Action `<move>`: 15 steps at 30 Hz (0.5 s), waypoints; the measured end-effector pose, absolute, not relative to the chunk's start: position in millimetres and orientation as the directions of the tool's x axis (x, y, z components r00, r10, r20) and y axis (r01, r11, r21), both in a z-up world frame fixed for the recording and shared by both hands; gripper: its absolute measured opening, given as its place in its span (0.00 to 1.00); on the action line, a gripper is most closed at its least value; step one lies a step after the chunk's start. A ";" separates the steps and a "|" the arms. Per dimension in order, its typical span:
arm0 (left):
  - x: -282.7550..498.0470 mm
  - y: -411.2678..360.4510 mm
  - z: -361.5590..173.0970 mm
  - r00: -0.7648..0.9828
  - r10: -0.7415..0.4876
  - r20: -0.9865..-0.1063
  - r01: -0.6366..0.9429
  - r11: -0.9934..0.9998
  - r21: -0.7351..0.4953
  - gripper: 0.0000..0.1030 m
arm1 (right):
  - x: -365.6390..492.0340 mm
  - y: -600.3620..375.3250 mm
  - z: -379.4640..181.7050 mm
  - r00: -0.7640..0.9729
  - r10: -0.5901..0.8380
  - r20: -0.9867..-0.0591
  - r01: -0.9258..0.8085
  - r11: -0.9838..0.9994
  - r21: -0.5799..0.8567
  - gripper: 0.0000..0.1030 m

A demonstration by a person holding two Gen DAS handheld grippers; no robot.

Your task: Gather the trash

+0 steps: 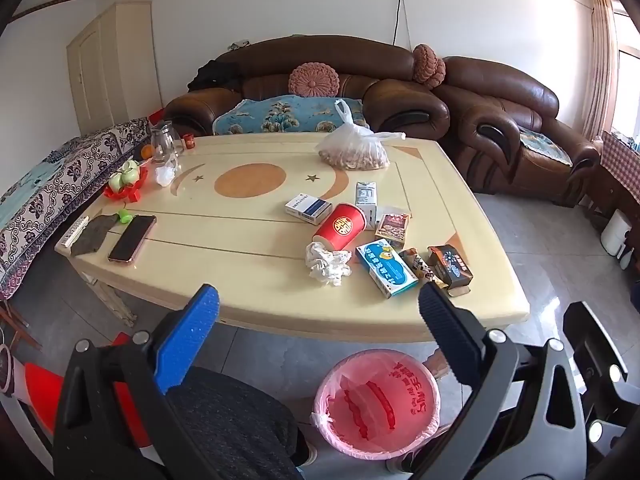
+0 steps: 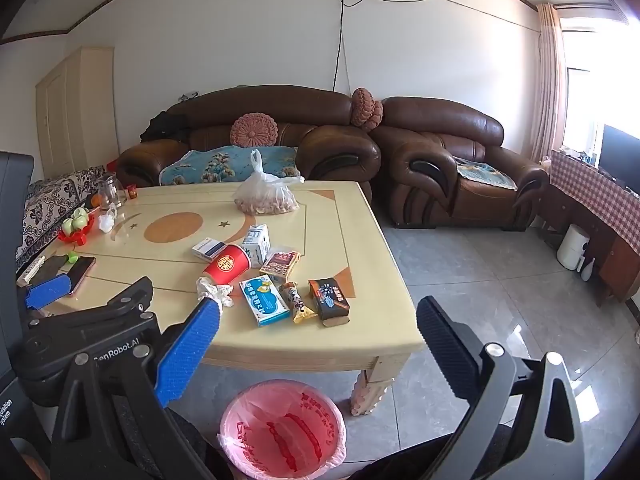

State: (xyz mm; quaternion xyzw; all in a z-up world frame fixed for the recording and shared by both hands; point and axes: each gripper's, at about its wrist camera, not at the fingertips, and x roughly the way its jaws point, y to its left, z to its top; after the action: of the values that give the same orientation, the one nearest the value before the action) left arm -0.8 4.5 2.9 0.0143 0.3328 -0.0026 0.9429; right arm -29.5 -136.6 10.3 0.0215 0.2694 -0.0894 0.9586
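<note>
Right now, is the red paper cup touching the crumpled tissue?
Touching. In the left wrist view the tipped red paper cup lies with its narrow end against the crumpled tissue, no tabletop visible between them.

Left wrist camera looking forward and slightly down over near edge of table (image 1: pixel 248 312), bin (image 1: pixel 376 404) sitting close below. Right wrist camera sitting further right and a bit farther back, facing same way, catching table (image 2: pixel 384 320) corner and open floor (image 2: pixel 500 280). Both are sharing litter cluster, bin (image 2: pixel 282 428), sofa (image 2: pixel 260 120) behind (I'm also seeing left gripper (image 2: pixel 90 290) in right view).
</note>
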 end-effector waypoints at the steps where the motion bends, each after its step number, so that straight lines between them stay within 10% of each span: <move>1: -1.1 10.0 5.0 0.777 0.004 -0.629 0.015 1.000 0.024 0.95 | -29.4 -136.4 10.2 0.839 -0.161 -0.520 0.184 0.983 -0.007 0.94; 15: 1.3 9.6 2.7 0.777 0.007 -0.629 0.013 1.000 0.027 0.95 | -28.1 -135.1 9.8 0.839 -0.159 -0.519 0.182 0.983 -0.008 0.94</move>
State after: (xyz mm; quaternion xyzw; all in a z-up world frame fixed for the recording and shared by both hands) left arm 1.3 9.6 2.7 0.0151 0.3337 -0.0015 0.9426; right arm -28.1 -135.1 9.8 0.0210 0.2689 -0.0891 0.9588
